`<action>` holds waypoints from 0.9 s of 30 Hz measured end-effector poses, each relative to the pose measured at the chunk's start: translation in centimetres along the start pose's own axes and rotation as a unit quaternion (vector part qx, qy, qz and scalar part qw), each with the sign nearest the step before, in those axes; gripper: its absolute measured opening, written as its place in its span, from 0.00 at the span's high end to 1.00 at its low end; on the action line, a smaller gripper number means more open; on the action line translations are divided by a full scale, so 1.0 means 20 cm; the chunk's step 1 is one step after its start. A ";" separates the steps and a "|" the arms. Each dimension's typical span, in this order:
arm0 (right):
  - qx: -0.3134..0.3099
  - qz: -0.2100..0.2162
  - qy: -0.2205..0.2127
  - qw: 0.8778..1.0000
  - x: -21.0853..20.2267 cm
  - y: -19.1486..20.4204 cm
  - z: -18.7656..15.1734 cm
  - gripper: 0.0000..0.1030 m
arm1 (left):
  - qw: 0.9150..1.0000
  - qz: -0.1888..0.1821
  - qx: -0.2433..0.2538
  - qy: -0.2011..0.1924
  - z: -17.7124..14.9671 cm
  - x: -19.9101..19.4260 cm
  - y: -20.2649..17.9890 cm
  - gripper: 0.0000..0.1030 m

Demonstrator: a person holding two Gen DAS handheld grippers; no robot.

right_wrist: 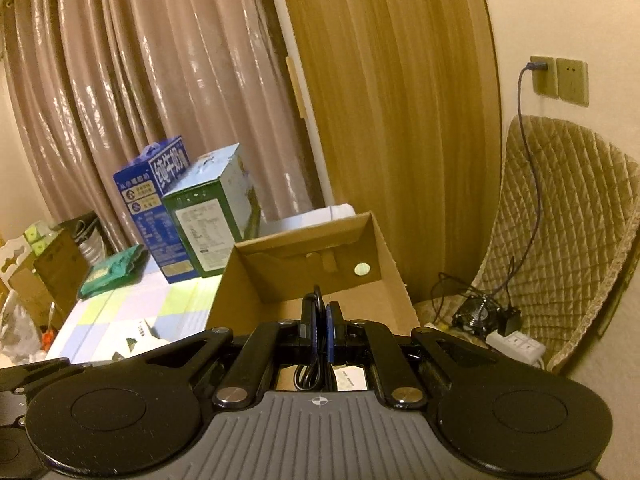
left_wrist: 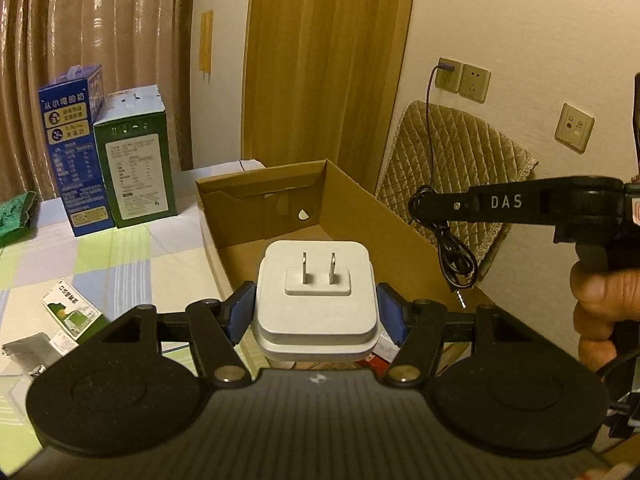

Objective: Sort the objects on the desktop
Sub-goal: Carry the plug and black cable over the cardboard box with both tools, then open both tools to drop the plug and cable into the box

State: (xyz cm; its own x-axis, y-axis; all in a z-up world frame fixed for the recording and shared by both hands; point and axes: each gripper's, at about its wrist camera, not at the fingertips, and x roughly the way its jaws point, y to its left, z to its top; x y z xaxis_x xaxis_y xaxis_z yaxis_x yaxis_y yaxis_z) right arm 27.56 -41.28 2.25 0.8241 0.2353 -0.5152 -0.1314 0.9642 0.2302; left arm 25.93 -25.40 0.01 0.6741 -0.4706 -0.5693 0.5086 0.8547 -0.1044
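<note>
My left gripper (left_wrist: 316,312) is shut on a white plug adapter (left_wrist: 316,300), prongs facing away, held above the near end of an open cardboard box (left_wrist: 360,216). My right gripper (right_wrist: 319,330) is shut on a coiled black cable (right_wrist: 310,372) that hangs from its jaws. In the left wrist view the right gripper (left_wrist: 420,202) reaches in from the right over the box's right wall, with the black cable (left_wrist: 454,252) dangling from its tip. The cardboard box (right_wrist: 384,264) lies ahead of the right gripper.
A blue carton (left_wrist: 74,152) and a green carton (left_wrist: 136,160) stand at the back of the checked tablecloth (left_wrist: 132,264). Small packets (left_wrist: 70,314) lie at the left. A quilted chair (right_wrist: 560,216), a power strip (right_wrist: 516,346) and wall sockets (left_wrist: 464,78) are to the right.
</note>
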 end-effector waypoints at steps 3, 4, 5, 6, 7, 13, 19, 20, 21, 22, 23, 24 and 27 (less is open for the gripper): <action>-0.001 0.000 0.004 1.000 0.02 -0.01 -0.01 0.99 | 1.000 -0.002 -0.001 0.004 0.00 0.03 0.00 0.42; -0.001 0.000 0.005 1.000 0.03 -0.01 -0.01 0.99 | 1.000 -0.003 -0.001 0.005 0.00 0.04 0.00 0.42; -0.001 0.000 0.006 1.000 0.03 -0.02 -0.01 0.99 | 1.000 -0.003 -0.002 0.006 0.00 0.05 0.00 0.42; 0.000 0.000 0.007 1.000 0.04 -0.02 -0.02 0.99 | 1.000 -0.004 -0.003 0.006 0.00 0.06 0.00 0.42; 0.000 0.000 0.008 1.000 0.04 -0.02 -0.02 0.99 | 1.000 -0.005 -0.005 0.007 0.00 0.07 0.00 0.42; 0.000 -0.002 0.011 1.000 0.06 -0.04 -0.02 0.99 | 1.000 -0.014 -0.014 0.006 0.01 0.11 0.00 0.42; 0.003 -0.005 0.012 1.000 0.07 -0.05 -0.02 0.99 | 0.999 -0.021 -0.034 0.004 0.02 0.16 0.03 0.42; 0.003 -0.004 0.013 1.000 0.07 -0.05 -0.02 0.99 | 0.999 -0.019 -0.034 0.004 0.03 0.16 0.04 0.42; 0.002 -0.004 0.013 1.000 0.07 -0.05 -0.02 0.99 | 0.999 -0.019 -0.035 0.003 0.03 0.16 0.04 0.42; 0.001 -0.003 0.014 1.000 0.07 -0.05 -0.02 0.99 | 0.999 -0.018 -0.035 0.000 0.02 0.15 0.05 0.42; 0.001 -0.002 0.015 1.000 0.08 -0.05 -0.02 0.99 | 0.999 -0.016 -0.036 -0.001 0.02 0.15 0.06 0.42; 0.002 -0.001 0.017 1.000 0.08 -0.04 -0.03 0.99 | 0.999 -0.014 -0.037 -0.002 0.02 0.14 0.07 0.42; 0.001 0.005 0.020 1.000 0.09 -0.02 -0.04 0.99 | 0.999 -0.006 -0.045 -0.003 0.01 0.11 0.12 0.42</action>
State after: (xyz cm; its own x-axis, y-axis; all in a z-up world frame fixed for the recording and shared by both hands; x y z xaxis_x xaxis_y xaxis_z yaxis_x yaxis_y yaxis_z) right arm 28.64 -41.16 0.62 0.8004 0.2495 -0.5451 -0.1385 0.9617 0.2367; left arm 28.75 -24.53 -1.34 0.6707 -0.4825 -0.5633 0.4676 0.8646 -0.1839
